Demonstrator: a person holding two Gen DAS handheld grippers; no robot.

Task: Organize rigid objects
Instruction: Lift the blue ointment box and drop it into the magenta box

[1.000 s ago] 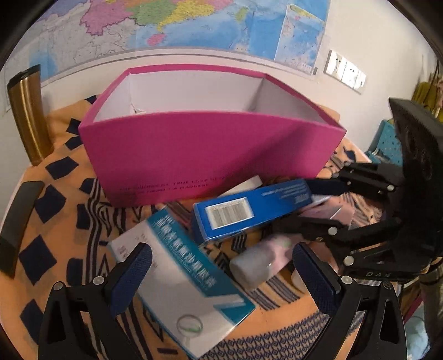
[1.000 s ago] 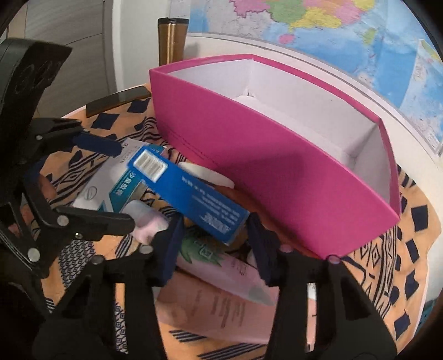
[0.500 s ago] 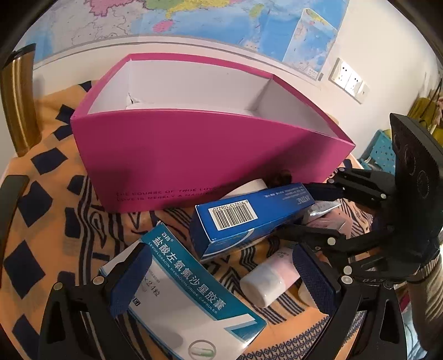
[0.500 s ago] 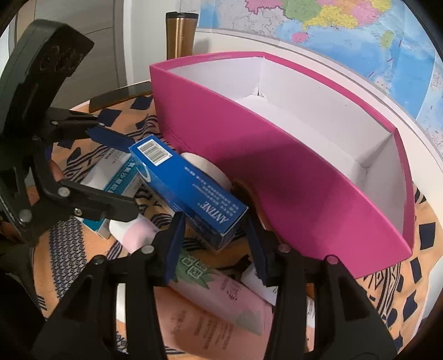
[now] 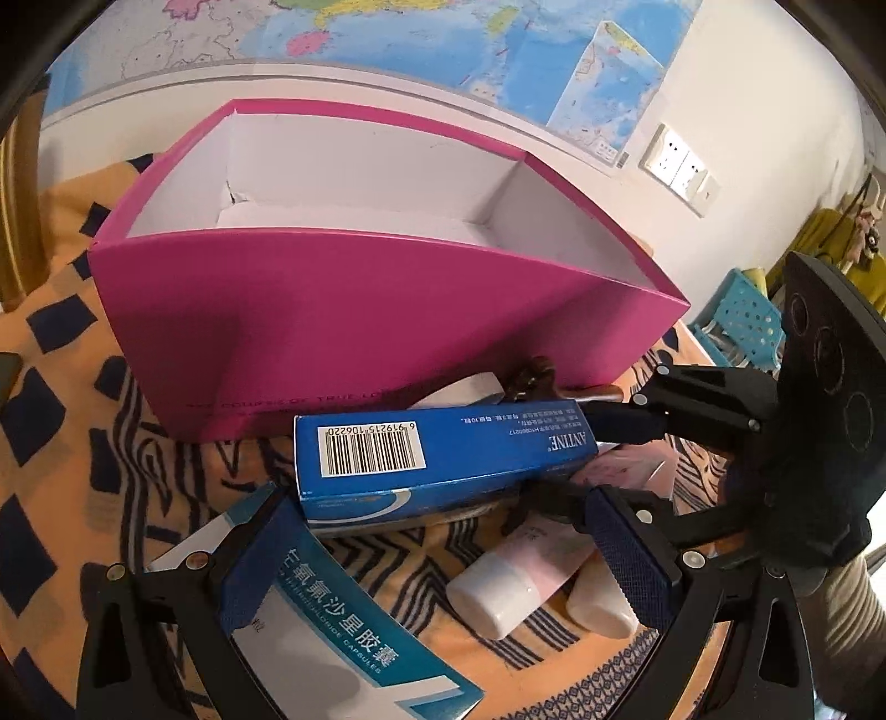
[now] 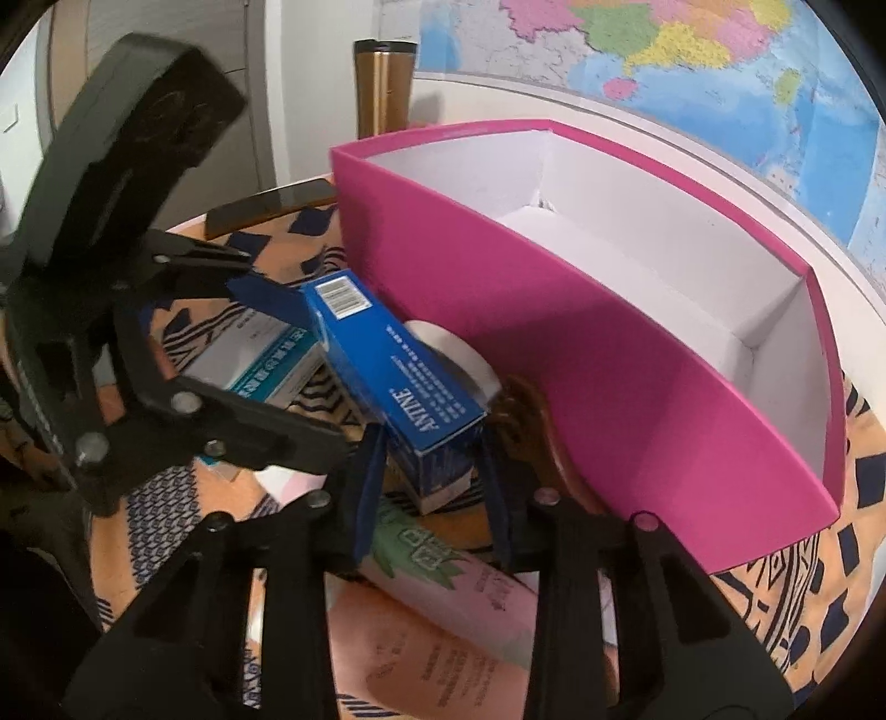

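Orange patterned cloth (image 5: 66,471) covers the tabletop. Nearest, the left tool (image 5: 443,559) stands apart over a teal capsule box (image 5: 343,637); the right tool (image 6: 432,487) is closing on the blue ANTINE carton's (image 6: 398,382) end. Behind sits the empty magenta box (image 5: 354,310), below a wall map (image 5: 443,39).

A lived-in room of a home is showing here. A large colour wall map (image 5: 443,44) is hanging above a desk that is wearing an orange patterned cloth (image 5: 50,343). A white socket panel (image 5: 678,169) is sitting on the plain wall, a bronze travel mug (image 6: 385,83) is standing at the desk's back edge, and a turquoise plastic stool (image 5: 739,321) (partly hidden) is standing beyond.
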